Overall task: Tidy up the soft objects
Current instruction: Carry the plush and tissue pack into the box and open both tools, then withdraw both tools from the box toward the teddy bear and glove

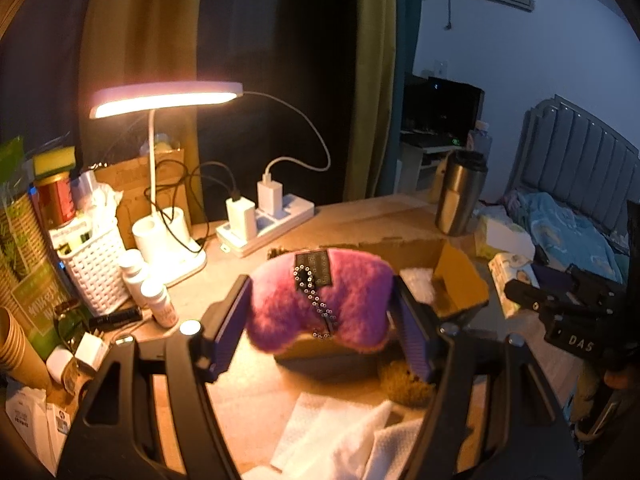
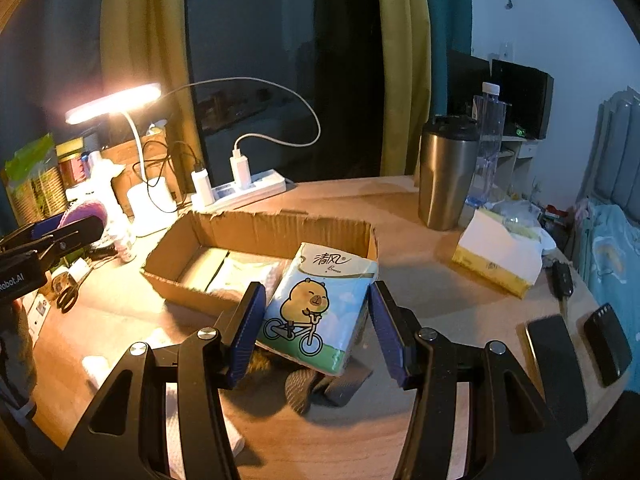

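Holding a fuzzy purple pouch (image 1: pixel 316 300) above the cardboard box (image 2: pixel 256 236), the left tongs (image 1: pixel 320 316) pinch its ends, probably for dropping inside. The right tongs (image 2: pixel 316 320) straddle a tissue pack (image 2: pixel 320 304) leaning on the box's front corner; whether they're gripping it is unclear.

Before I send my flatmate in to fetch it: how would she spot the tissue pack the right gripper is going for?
Find the open cardboard box in the middle of the wooden desk, in front of the lit desk lamp. The tissue pack leans on its near right corner, between the right gripper's fingers. Unlike the plain yellow-and-white pack nearby, it shows a cartoon capybara cycling.
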`<state>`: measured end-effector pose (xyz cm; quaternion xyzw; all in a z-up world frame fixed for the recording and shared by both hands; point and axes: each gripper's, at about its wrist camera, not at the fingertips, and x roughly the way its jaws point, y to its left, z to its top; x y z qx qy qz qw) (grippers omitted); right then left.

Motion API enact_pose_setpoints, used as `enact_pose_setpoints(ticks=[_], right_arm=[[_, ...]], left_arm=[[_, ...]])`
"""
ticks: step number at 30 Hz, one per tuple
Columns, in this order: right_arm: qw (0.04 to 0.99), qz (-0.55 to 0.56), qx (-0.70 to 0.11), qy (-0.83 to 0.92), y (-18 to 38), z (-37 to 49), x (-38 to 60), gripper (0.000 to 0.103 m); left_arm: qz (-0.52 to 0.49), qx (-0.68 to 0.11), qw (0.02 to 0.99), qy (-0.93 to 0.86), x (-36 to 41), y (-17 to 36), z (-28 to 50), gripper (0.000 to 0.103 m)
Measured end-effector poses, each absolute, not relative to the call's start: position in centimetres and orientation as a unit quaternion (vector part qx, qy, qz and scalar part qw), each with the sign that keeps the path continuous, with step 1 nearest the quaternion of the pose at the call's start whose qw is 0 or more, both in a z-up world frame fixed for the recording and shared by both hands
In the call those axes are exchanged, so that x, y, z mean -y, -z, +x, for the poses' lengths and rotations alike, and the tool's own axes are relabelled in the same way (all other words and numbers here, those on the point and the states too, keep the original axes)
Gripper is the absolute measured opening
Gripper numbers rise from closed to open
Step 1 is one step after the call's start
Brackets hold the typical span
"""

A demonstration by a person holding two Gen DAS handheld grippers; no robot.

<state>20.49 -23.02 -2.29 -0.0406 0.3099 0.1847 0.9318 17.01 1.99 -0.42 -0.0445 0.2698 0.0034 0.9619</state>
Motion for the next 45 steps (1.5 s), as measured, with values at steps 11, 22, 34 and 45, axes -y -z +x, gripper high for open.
enact_pose_setpoints(ticks=[11, 22, 34, 45], right_arm=[[0.931, -0.043, -0.311, -0.187, 2.4, 23.4, 23.1, 0.057], [0.924, -0.036, -0.329, -0.190, 3.9, 26.2, 23.1, 0.057], [0.915, -0.034, -0.352, -0.194, 6.0, 28.4, 22.3, 0.057], [0.916, -0.030, -0.356, -0.183, 5.9, 28.4, 22.3, 0.064]], left_arm=[[-0.048, -0.283, 0.958, -0.006, -2.0, 1.7, 20.2, 0.069], [-0.050, -0.319, 0.946, -0.009, -1.7, 4.7, 23.6, 0.069], [-0.055, -0.363, 0.930, -0.014, -1.7, 7.9, 26.1, 0.070], [-0.065, -0.353, 0.933, -0.011, -2.1, 7.4, 25.7, 0.087]])
